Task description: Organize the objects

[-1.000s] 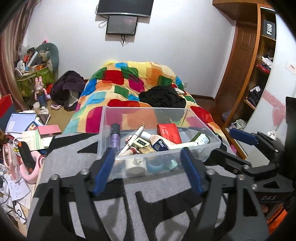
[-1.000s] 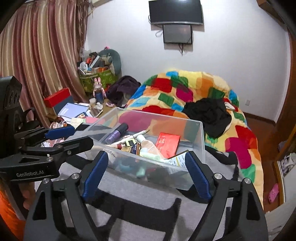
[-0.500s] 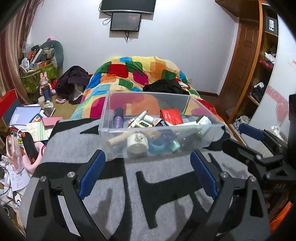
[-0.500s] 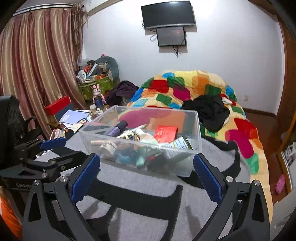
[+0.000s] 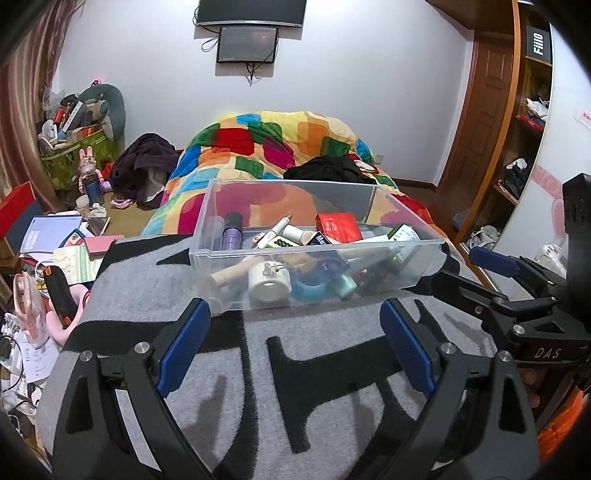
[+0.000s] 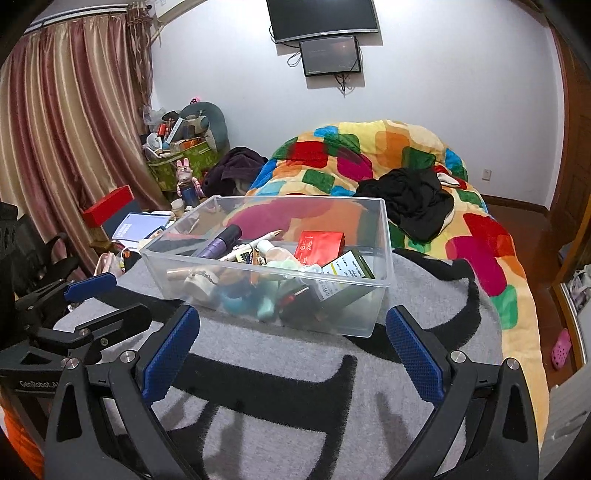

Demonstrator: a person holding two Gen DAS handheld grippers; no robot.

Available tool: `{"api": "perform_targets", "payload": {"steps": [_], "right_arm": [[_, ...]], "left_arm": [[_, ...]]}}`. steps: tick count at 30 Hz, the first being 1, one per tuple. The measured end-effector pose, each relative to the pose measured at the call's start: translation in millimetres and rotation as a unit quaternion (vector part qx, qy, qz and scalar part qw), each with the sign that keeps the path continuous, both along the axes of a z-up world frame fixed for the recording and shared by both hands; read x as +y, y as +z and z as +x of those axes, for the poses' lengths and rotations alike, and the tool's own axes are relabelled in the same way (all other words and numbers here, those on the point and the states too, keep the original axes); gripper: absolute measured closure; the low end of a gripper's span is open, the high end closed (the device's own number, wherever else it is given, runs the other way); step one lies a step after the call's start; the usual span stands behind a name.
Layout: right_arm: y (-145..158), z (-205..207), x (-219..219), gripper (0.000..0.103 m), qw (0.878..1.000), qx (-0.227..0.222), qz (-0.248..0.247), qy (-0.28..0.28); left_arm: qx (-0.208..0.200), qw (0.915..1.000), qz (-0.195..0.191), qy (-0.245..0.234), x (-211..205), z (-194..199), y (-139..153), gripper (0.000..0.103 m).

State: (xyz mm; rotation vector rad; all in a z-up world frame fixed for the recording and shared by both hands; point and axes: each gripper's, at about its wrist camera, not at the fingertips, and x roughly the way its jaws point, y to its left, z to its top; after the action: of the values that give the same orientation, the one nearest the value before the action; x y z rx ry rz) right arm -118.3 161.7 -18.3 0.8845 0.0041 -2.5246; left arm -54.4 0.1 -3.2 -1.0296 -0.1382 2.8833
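Clear plastic bin [image 5: 314, 258] is seen lying on the grey-and-black blanket [image 5: 258, 387], long axis crosswise to both grippers, open top up — small toiletries piled inside. It is placed just ahead of the left gripper [image 5: 295, 345] and right gripper [image 6: 291, 343], untouched. Both sets of jaws are spread wide, nothing between them. Bare blanket is left on the near side; colourful quilt [image 6: 388, 155] behind.

Behind your work area: patchwork quilt [image 6: 388, 155] on bed, black garment [image 6: 410, 203] heaped on it. Wall-mounted TV [image 6: 322, 16] above. Striped curtain [image 6: 70, 122] at left, wooden shelves [image 5: 524, 122] at right.
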Motion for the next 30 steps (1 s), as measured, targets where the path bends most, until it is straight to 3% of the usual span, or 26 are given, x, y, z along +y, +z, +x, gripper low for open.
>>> {"api": "perform_targets", "payload": {"steps": [30], "right_arm": [[1.4, 6.9, -3.2, 0.002, 1.000, 0.005, -0.001, 0.007]], "left_arm": [[0.001, 0.9999, 0.007, -0.014, 5.2, 1.5, 4.4, 0.008]]}}
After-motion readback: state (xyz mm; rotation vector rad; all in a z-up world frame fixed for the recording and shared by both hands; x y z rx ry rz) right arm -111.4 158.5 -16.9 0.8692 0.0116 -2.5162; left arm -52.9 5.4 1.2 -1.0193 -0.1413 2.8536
